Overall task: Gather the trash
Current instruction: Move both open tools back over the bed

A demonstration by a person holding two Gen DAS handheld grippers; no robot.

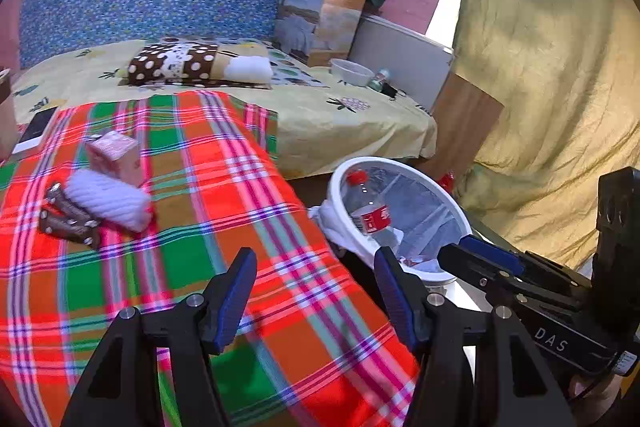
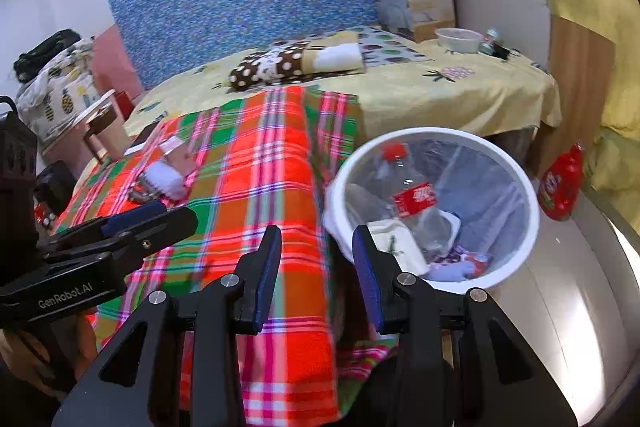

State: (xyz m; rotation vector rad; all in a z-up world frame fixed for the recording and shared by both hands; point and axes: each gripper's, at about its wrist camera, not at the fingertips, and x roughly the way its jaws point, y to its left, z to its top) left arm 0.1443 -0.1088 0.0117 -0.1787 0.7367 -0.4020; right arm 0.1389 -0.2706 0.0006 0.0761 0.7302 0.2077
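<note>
Two grippers, both empty, jaws apart.
We see the trash bin [image 2: 530, 211] beside the plaid blanket's [image 1: 224, 195] right edge, just ahead of our right gripper [image 2: 316, 267]; our left gripper [image 1: 314, 291] hangs over the blanket.

Plaid blanket [image 1: 224, 187] mostly bare in front of left gripper [image 1: 316, 291], jaws apart w/ nothing btwn; clear run across the cloth. Obstacles there: box [image 1: 114, 157], white roll [image 1: 108, 201] and brown wrappers [image 1: 68, 219] bunched together at far left. Bin [image 2: 528, 203] sits on the floor just beside bed edge, mouth open to above, but bottle [image 2: 412, 195] leans inside and paper fills the bottom. Right gripper [image 2: 316, 267] empty, over bed edge near bin rim. Red bottle [image 2: 560, 187] on floor right of bin, curtain [image 1: 540, 67] close behind. Left gripper's body crowds right gripper's left side.
</note>
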